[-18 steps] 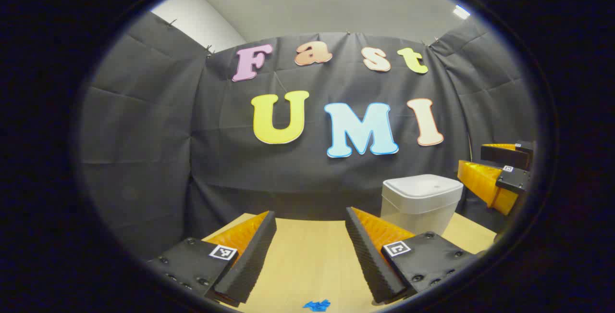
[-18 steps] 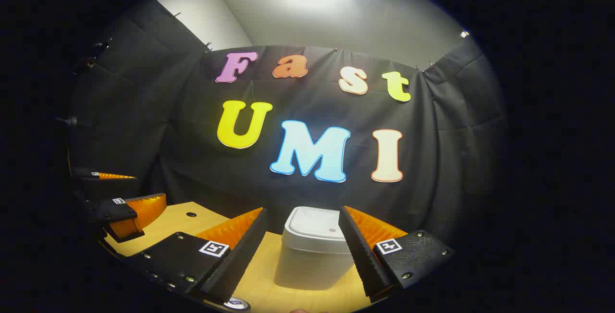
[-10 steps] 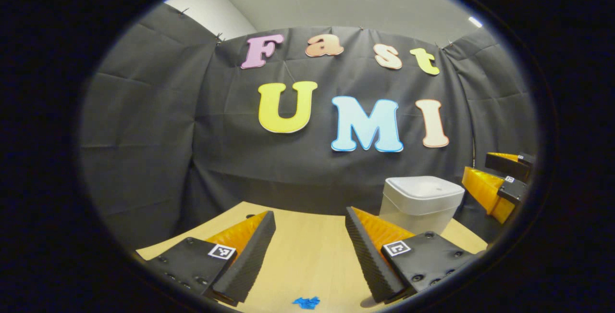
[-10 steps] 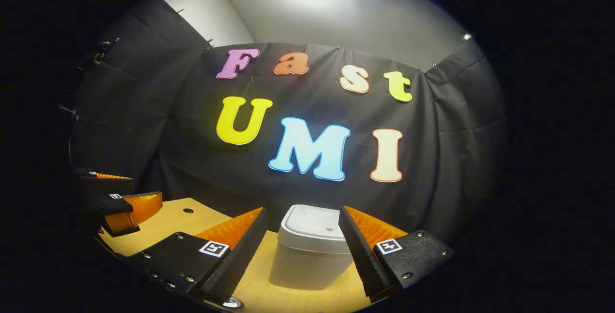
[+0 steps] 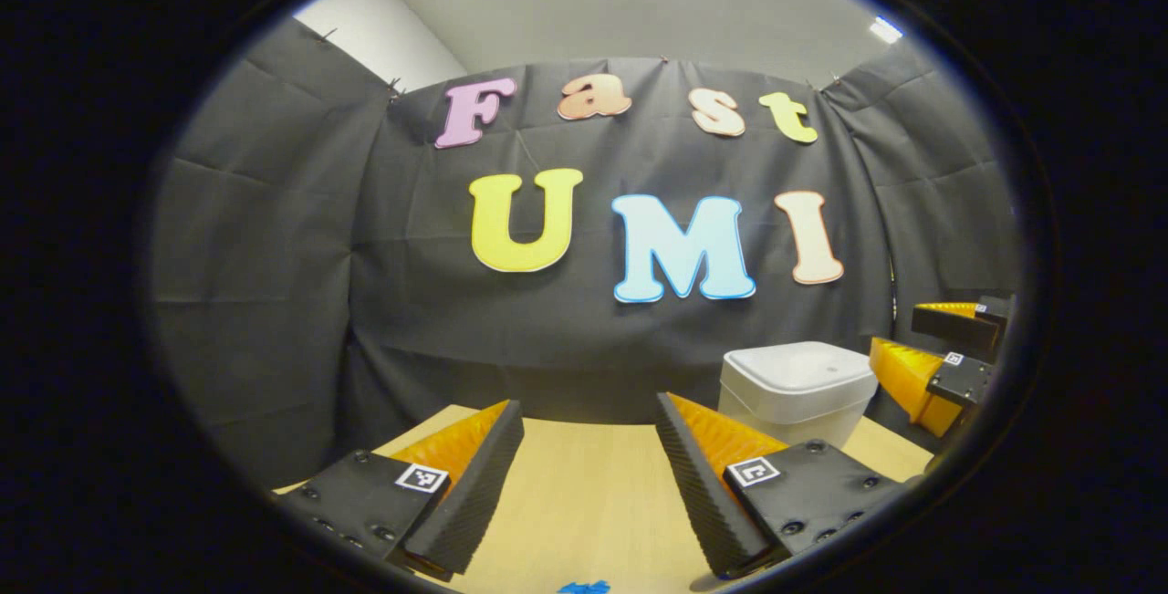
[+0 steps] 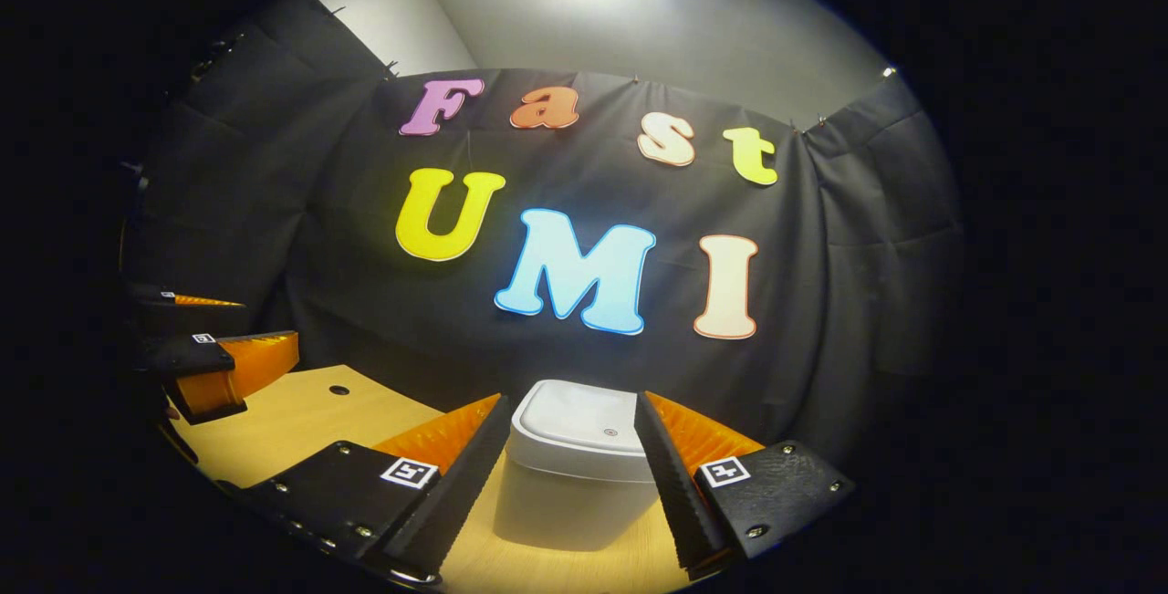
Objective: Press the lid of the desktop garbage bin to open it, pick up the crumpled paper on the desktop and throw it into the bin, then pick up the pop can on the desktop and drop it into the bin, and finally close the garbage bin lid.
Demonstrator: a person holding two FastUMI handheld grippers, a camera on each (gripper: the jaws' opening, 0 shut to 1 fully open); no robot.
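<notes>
In the right gripper view, the right gripper point(image 6: 570, 411) is held with its fingers spread apart and nothing between them; it is seen above the wooden desktop point(image 6: 301, 416), and the white garbage bin point(image 6: 570, 466) is framed in the gap between the fingers, farther off. The bin is set near the far edge of the desktop, close to the black cloth wall point(image 6: 821, 302), and its lid point(image 6: 579, 416) lies flat and closed, with a small round mark seen on its top. The left gripper point(image 6: 224, 348) is seen at the left side of this view, above the desktop's left part, beside a small dark hole point(image 6: 338, 390) in the surface. In the left gripper view, the left gripper point(image 5: 589, 411) is likewise held apart and empty over the desktop point(image 5: 584, 484), and the bin point(image 5: 794, 389) is seen to the right, toward the far edge, with the right gripper point(image 5: 940, 352) just beyond it. A small blue scrap point(image 5: 584, 587) is partly seen at the near edge of the desktop.
</notes>
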